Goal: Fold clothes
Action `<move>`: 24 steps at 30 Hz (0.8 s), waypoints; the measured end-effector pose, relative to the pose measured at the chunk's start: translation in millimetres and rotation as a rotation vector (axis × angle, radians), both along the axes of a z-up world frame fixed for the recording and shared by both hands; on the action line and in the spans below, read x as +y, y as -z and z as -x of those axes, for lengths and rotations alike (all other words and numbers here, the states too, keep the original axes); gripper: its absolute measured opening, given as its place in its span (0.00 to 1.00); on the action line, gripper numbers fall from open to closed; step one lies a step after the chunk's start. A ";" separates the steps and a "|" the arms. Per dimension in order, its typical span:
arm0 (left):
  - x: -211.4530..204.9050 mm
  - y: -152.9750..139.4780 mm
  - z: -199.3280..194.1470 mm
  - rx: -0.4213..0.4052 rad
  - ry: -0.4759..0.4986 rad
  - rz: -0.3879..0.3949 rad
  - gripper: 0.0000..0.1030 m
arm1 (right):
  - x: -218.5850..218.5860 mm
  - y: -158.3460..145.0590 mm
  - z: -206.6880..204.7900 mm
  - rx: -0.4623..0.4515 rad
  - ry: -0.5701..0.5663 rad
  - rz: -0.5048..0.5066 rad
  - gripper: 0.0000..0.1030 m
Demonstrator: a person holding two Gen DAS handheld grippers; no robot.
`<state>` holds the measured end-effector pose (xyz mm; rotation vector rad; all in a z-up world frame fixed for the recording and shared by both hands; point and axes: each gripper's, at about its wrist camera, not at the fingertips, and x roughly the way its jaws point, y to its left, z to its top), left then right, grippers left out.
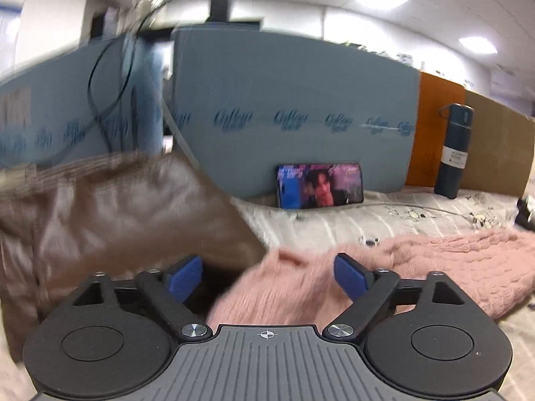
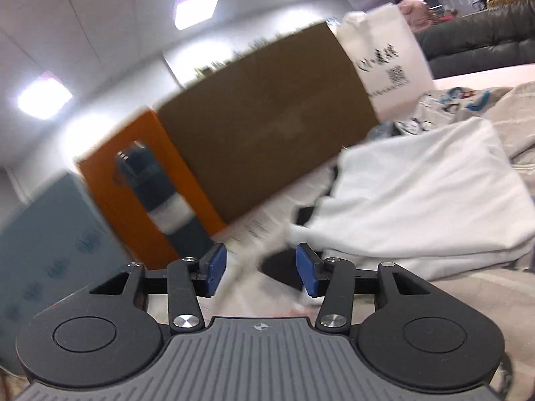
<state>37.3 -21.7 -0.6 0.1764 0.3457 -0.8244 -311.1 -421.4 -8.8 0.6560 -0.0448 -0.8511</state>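
Observation:
A fluffy pink sweater (image 1: 434,267) lies spread on the patterned bedsheet (image 1: 334,224), running from between my left fingers off to the right. My left gripper (image 1: 267,274) is open just above its near edge, with nothing held between the blue pads (image 1: 349,274). A brown leather-like garment (image 1: 117,214) hangs blurred at the left. In the right wrist view a white folded garment (image 2: 418,197) lies on the bed, right of my right gripper (image 2: 262,267), which is open and empty above the sheet.
A phone (image 1: 319,185) leans on a blue foam board (image 1: 284,110). A dark bottle (image 1: 454,150) stands by orange and brown cardboard panels (image 2: 267,113). A white bag (image 2: 388,56) and more crumpled clothes (image 2: 468,100) lie at the right. Cables hang at the left.

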 end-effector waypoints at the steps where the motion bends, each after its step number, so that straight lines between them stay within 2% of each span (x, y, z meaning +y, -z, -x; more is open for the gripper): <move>1: -3.1 -2.7 3.8 -0.035 0.041 -0.009 0.92 | -1.3 -1.4 0.6 -0.030 -0.056 -0.001 0.52; 4: -12.4 -10.9 15.1 -0.139 0.163 -0.037 0.95 | -2.6 2.2 -7.8 -0.110 -0.313 -0.077 0.69; 5: -15.8 -12.9 17.5 -0.161 0.207 -0.048 0.95 | -4.8 6.0 -13.9 -0.116 -0.411 -0.120 0.77; 6: -20.4 -12.3 15.5 -0.140 0.259 -0.066 0.95 | -7.1 8.6 -21.4 -0.112 -0.473 -0.157 0.78; 7: -25.5 -10.1 12.5 -0.106 0.301 -0.094 0.95 | -7.1 11.9 -26.2 -0.095 -0.487 -0.180 0.78; 9: -34.7 -3.1 5.2 -0.017 0.362 -0.145 0.94 | -8.6 16.5 -36.5 0.015 -0.453 -0.209 0.78; 11: -42.0 2.9 -0.3 0.058 0.416 -0.188 0.92 | -7.9 20.3 -40.1 0.062 -0.428 -0.212 0.77; 12: -39.0 2.7 3.4 0.043 0.417 -0.180 0.82 | -7.5 22.1 -41.7 0.084 -0.416 -0.213 0.77; 13: -36.0 2.4 7.2 0.029 0.417 -0.171 0.66 | -4.7 20.2 -42.6 0.087 -0.417 -0.192 0.77; 14: -33.0 2.1 11.0 0.015 0.418 -0.163 0.57 | 0.6 17.2 -42.2 0.087 -0.425 -0.157 0.77; 15: -30.0 1.8 14.8 0.000 0.418 -0.154 0.38 | 4.1 14.7 -41.4 0.087 -0.438 -0.121 0.78; 16: -27.0 1.5 18.6 -0.014 0.419 -0.146 0.23 | 9.0 11.8 -44.2 0.100 -0.458 -0.085 0.78; 18: -21.0 1.0 26.1 -0.043 0.419 -0.129 0.13 | 18.4 5.8 -51.1 0.137 -0.508 -0.009 0.79; 21: -12.0 0.2 37.5 -0.085 0.420 -0.104 0.12 | 35.3 -5.2 -69.3 0.209 -0.620 0.120 0.83; 24: -1.1 -1.2 51.0 -0.127 0.421 -0.074 0.10 | 61.5 -16.5 -92.1 0.283 -0.787 0.280 0.87</move>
